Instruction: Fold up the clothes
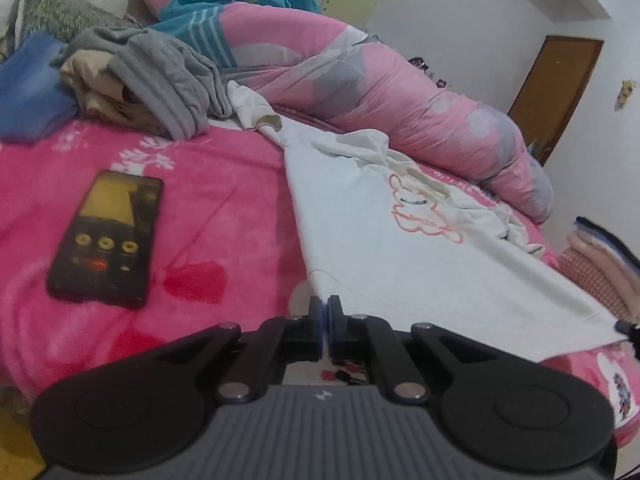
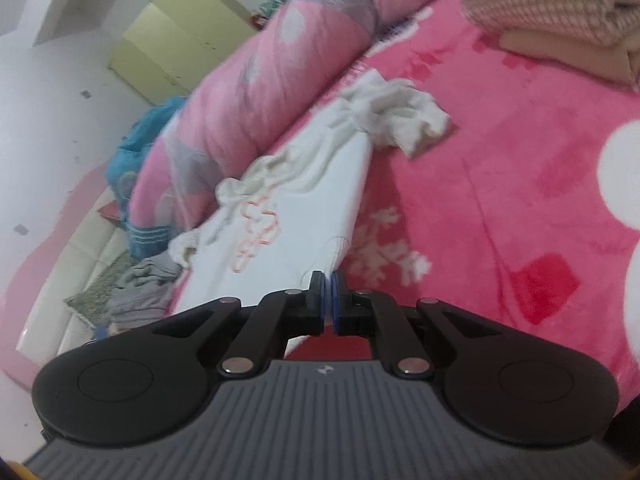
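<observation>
This is a home bedroom. A bed under a pink plush blanket (image 1: 120,216) fills the view, with a rolled pink quilt (image 1: 400,100) at twelve o'clock, a heap of clothes (image 1: 152,80) at ten, a yellow-green wardrobe (image 2: 176,44) and a wooden door (image 1: 556,88) at two.

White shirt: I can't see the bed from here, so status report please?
Left gripper and right gripper shut on white shirt hem corners. Sleeves bunched. Phone lies beside it, clear.

Phone (image 1: 106,240) blocks blanket (image 1: 224,208) left of shirt (image 1: 360,232); quilt roll (image 1: 380,92) walls far side.
</observation>
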